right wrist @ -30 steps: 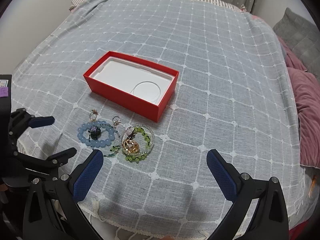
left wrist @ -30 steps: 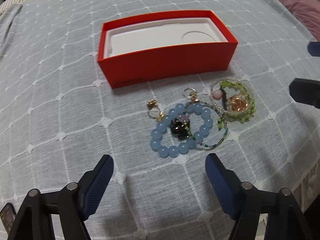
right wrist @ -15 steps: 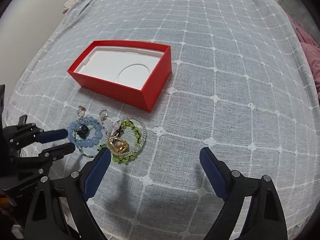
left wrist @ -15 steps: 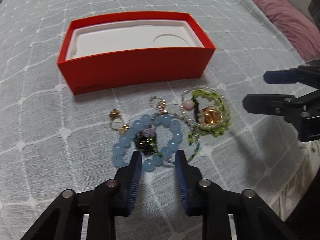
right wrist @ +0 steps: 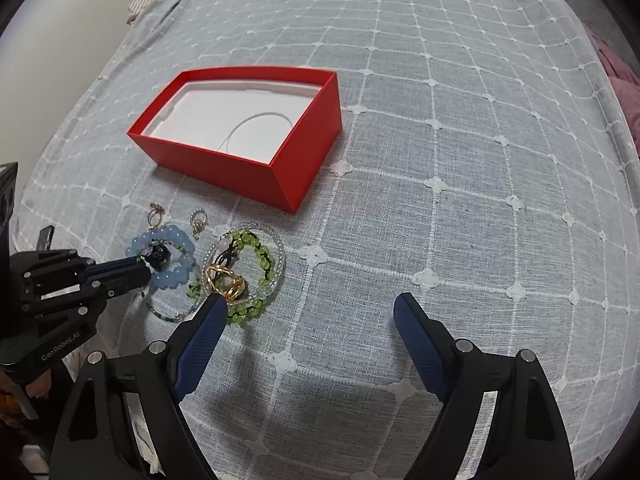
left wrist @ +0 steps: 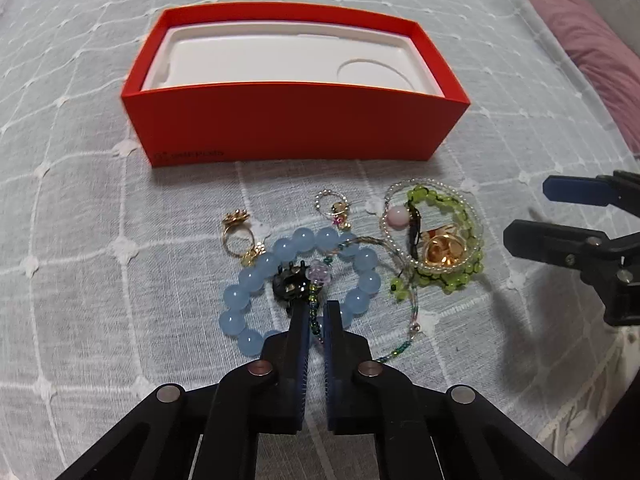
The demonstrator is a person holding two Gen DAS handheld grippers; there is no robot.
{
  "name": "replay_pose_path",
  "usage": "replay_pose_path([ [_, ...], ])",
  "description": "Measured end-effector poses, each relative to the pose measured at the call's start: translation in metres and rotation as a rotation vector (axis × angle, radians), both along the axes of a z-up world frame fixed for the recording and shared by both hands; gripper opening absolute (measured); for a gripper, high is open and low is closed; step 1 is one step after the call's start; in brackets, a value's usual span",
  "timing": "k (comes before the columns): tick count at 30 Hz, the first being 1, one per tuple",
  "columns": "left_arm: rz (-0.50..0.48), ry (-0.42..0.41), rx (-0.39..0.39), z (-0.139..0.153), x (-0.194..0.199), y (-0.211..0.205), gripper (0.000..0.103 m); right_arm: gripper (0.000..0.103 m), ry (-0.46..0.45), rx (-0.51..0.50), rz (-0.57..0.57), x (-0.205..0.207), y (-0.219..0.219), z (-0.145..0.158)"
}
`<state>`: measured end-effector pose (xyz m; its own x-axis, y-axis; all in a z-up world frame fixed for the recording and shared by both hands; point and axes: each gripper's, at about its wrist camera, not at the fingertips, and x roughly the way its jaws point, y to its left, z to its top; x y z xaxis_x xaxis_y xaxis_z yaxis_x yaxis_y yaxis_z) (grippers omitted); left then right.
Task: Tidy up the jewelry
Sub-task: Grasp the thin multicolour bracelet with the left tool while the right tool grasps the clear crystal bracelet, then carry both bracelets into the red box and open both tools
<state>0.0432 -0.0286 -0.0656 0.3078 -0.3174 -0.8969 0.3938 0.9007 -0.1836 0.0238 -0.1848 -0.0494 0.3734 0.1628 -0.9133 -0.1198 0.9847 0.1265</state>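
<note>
Left wrist view: left gripper (left wrist: pixel 315 312) has just pinched together on the thin bead strand (left wrist: pixel 314 314) crossing the blue bracelet (left wrist: pixel 300 284), near the red box (left wrist: pixel 296 128). Lift slowly, since strands look tangled. Right gripper (right wrist: pixel 308 320) hangs wide apart beside the green bracelet (right wrist: pixel 260 264). Whether the bracelet is caught too is hidden.

Jewelry cluster (left wrist: pixel 352 264) before open red box (left wrist: pixel 294 128)

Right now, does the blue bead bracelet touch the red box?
Apart. The left wrist view shows bare bedcover between the blue bead bracelet and the red box.
</note>
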Motion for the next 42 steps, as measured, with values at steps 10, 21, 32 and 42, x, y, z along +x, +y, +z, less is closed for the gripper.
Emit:
replay_pose_path([
  [10, 0.029, -0.067, -0.058, 0.025, -0.018, 0.025, 0.0, 0.085, -0.032, 0.013, 0.066, -0.003, 0.02, 0.001],
  [21, 0.06, -0.075, -0.031, 0.021, -0.022, 0.05, 0.0, 0.085, -0.063, -0.053, 0.208, 0.005, 0.054, -0.007],
  [32, 0.069, -0.06, -0.03, 0.018, -0.024, 0.06, 0.0, 0.077, -0.054, -0.181, 0.306, 0.014, 0.074, -0.032],
  [42, 0.071, -0.062, -0.023, 0.016, -0.022, 0.057, 0.0, 0.059, -0.08, -0.175, 0.323, 0.016, 0.072, -0.029],
])
